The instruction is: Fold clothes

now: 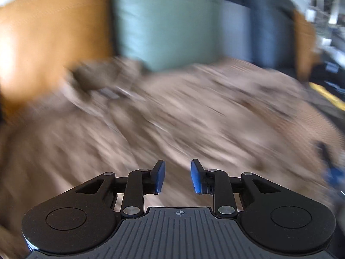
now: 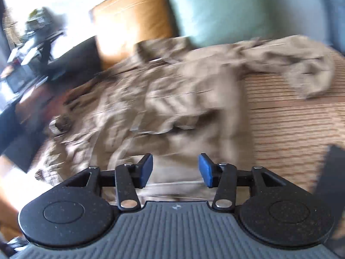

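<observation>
Khaki cloth — a shirt-like garment [image 2: 172,99] — lies spread and rumpled over a wood-grain bench [image 2: 297,116], not in any folded shape. In the right wrist view what looks like its collar end sits far from the camera, against the cushions, and the hem end sits near the tool, so the long axis runs away from the right tool towards the back of the scene. One sleeve [image 2: 301,69] trails off to the right across bare wood, bunched and twisted, not laid straight. Blur hides seams and buttons; front or back up cannot be told.

Lying flat and open like this, the garment offers its edges for pinching, which suits folding. It would also fit a garment laid out again between folds.

Right tool [image 2: 175,170] hovers at the near hem edge, pads apart, nothing between them. Left tool [image 1: 177,177] is over the cloth too [image 1: 194,112], pads likewise parted and empty — the narrower gap of the two.

Behind the garment stand an ochre cushion [image 2: 133,17] and a pale green cushion [image 2: 215,8], the collar end touching or just beside them.
</observation>
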Demonstrator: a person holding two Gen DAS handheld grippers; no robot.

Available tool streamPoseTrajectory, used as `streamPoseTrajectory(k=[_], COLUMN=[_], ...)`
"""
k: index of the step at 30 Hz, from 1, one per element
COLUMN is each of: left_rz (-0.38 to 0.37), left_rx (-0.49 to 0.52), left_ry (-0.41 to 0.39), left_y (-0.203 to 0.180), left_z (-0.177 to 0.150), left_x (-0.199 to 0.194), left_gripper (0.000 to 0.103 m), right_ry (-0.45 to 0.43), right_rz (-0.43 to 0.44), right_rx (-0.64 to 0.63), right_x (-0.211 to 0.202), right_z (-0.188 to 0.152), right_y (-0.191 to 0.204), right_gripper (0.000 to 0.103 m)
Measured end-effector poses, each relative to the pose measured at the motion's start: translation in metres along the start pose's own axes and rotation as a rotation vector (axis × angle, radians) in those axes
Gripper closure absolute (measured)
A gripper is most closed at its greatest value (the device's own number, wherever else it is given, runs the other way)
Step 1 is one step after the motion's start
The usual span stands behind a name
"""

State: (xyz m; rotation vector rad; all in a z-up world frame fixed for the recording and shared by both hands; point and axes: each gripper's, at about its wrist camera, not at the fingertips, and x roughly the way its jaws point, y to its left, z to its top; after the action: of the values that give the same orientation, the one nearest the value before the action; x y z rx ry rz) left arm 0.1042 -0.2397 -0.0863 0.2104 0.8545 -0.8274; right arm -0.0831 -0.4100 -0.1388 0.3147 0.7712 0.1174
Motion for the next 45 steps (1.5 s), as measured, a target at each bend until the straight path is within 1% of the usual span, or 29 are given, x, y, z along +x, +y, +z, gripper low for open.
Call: streamPoseTrajectory(k=[2, 4, 6, 7, 8, 9, 11, 13, 14, 15, 16, 17, 19, 21, 23, 25, 26, 27, 28, 29, 31, 32, 33, 35, 36, 39, 40, 43, 45], left_rz=[-0.026, -0.035, -0.052, -0.054, -0.038, -0.013, 0.027, 0.032, 0.030, 0.026, 0.016, 0.015, 0.018, 0.026, 0.024, 0.020, 0.016, 0.009, -0.004, -0.020, -0.021, -0.019, -0.018, -0.015, -0.014, -0.009, 0.001, 0.056, 0.110], left_rx=[0.050, 0.081, 0.090, 0.101, 0.123, 0.132, 0.123, 0.074, 0.062, 0.067, 0.078, 0.092, 0.121, 0.129, 0.125, 0.110, 0.090, 0.063, 0.029, -0.006, -0.015, -0.016, -0.016, -0.018, -0.018, -0.024, -0.021, 0.010, 0.032], left_ry=[0.015, 0.036, 0.061, 0.068, 0.062, 0.058, 0.059, 0.067, 0.079, 0.091, 0.110, 0.118, 0.124, 0.126, 0.111, 0.097, 0.094, 0.094, 0.094, 0.094, 0.053, 0.031, 0.008, -0.038, -0.061, -0.094, -0.100, -0.126, -0.133], left_y=[-0.040, -0.072, -0.092, -0.100, -0.105, -0.109, -0.113, -0.109, -0.107, -0.107, -0.105, -0.106, -0.107, -0.106, -0.104, -0.101, -0.098, -0.096, -0.093, -0.089, -0.091, -0.093, -0.094, -0.097, -0.098, -0.113, -0.120, -0.142, -0.154], left_z=[-0.019, -0.037, -0.052, -0.058, -0.064, -0.069, -0.074, -0.077, -0.077, -0.079, -0.081, -0.085, -0.092, -0.100, -0.103, -0.105, -0.104, -0.103, -0.099, -0.095, -0.079, -0.070, -0.061, -0.044, -0.035, -0.008, 0.001, 0.021, 0.039], left_x=[0.005, 0.013, 0.016, 0.015, 0.015, 0.015, 0.015, 0.020, 0.022, 0.024, 0.026, 0.026, 0.025, 0.028, 0.026, 0.024, 0.024, 0.023, 0.020, 0.016, 0.009, 0.006, 0.003, -0.004, -0.007, 0.008, 0.016, 0.046, 0.072], left_gripper=[0.060, 0.060, 0.059, 0.059, 0.055, 0.046, 0.044, 0.045, 0.063, 0.096, 0.102, 0.102, 0.102, 0.102, 0.102, 0.102, 0.102, 0.100, 0.096, 0.076, 0.063, 0.054, 0.050, 0.049, 0.045, 0.042, 0.041, 0.039, 0.039], right_ry=[0.002, 0.021, 0.033, 0.038, 0.043, 0.046, 0.061, 0.076, 0.079, 0.083, 0.087, 0.088, 0.085, 0.124, 0.189, 0.200, 0.200, 0.199, 0.200, 0.199, 0.170, 0.153, 0.122, 0.061, 0.035, -0.019, -0.033, -0.057, -0.072], right_rz=[-0.042, -0.072, -0.051, -0.040, -0.031, -0.026, -0.020, -0.016, -0.013, -0.011, -0.009, -0.003, 0.002, -0.026, -0.058, -0.056, -0.059, -0.062, -0.070, -0.076, -0.073, -0.076, -0.097, -0.141, -0.179, -0.268, -0.290, -0.304, -0.310], right_rx=[0.004, 0.038, 0.096, 0.125, 0.150, 0.160, 0.170, 0.173, 0.172, 0.169, 0.156, 0.142, 0.113, 0.071, 0.029, 0.014, 0.015, 0.010, 0.003, -0.003, -0.014, -0.022, -0.043, -0.082, -0.093, -0.074, -0.055, 0.081, 0.176], right_x=[-0.001, 0.003, 0.003, 0.003, 0.003, 0.002, 0.003, 0.006, 0.007, 0.008, 0.008, 0.006, -0.002, 0.000, 0.015, 0.020, 0.019, 0.017, 0.014, 0.011, 0.000, -0.005, -0.010, -0.021, -0.023, -0.021, -0.018, 0.000, 0.015], right_z=[-0.002, -0.004, -0.009, -0.012, -0.014, -0.017, -0.023, -0.027, -0.028, -0.029, -0.029, -0.028, -0.026, -0.027, -0.034, -0.036, -0.034, -0.033, -0.032, -0.030, -0.022, -0.017, -0.007, 0.014, 0.025, 0.056, 0.065, 0.080, 0.087], right_y=[-0.014, -0.027, -0.035, -0.039, -0.043, -0.043, -0.045, -0.044, -0.043, -0.042, -0.041, -0.039, -0.036, -0.034, -0.034, -0.034, -0.033, -0.032, -0.031, -0.030, -0.030, -0.030, -0.032, -0.037, -0.042, -0.065, -0.074, -0.108, -0.129], right_gripper=[0.045, 0.044, 0.044, 0.044, 0.043, 0.043, 0.042, 0.040, 0.040, 0.041, 0.063, 0.083, 0.088, 0.088, 0.087, 0.086, 0.081, 0.077, 0.068, 0.059, 0.059, 0.059, 0.057, 0.047, 0.044, 0.043, 0.043, 0.043, 0.042])
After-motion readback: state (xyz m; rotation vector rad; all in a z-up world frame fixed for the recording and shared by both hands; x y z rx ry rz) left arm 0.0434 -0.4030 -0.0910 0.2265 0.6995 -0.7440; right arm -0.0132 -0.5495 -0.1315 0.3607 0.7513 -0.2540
